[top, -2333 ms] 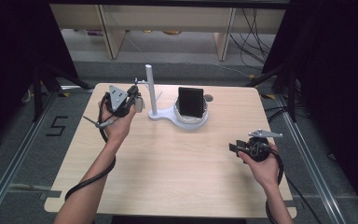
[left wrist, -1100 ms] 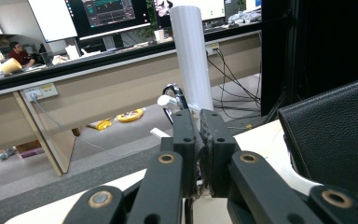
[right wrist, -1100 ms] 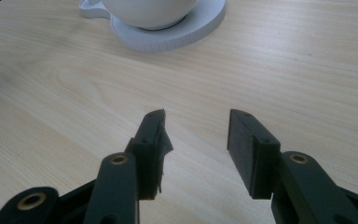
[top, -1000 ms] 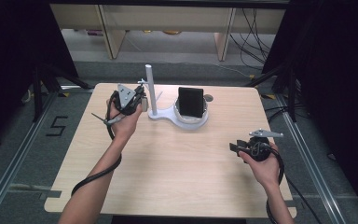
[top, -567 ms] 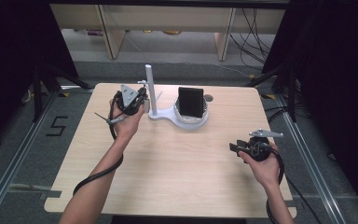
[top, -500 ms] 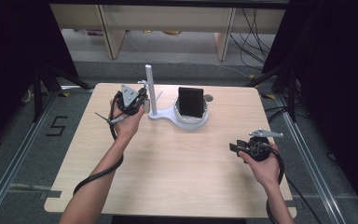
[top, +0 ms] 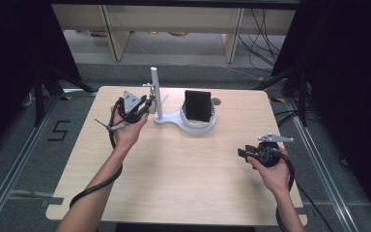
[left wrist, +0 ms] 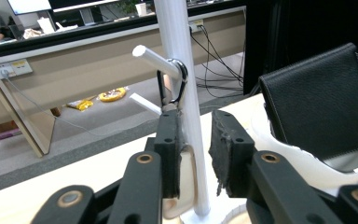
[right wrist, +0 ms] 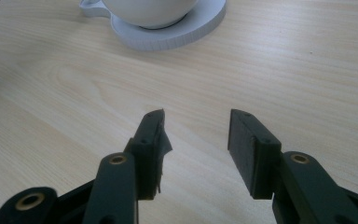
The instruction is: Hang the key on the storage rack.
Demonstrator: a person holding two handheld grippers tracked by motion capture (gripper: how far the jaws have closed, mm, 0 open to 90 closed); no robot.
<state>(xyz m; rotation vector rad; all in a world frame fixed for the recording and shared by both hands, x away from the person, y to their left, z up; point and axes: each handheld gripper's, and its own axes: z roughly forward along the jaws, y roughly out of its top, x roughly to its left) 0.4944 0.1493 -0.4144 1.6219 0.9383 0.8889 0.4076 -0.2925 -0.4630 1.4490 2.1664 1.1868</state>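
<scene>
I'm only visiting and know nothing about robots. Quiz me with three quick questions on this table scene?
1. True or false: the black wallet lies flat on the table.
2. What hangs from the white stand's peg?
3. Which gripper is over bare wood, left or right?
Key: 1 false, it stands in the dish. 2 a metal ring. 3 right; the left's jaws, just opening, have the ring's pale tag between them.

Black two-jaw grippers, brass-coloured pivot screws, trailing black cables, grey three-cornered plates
</scene>
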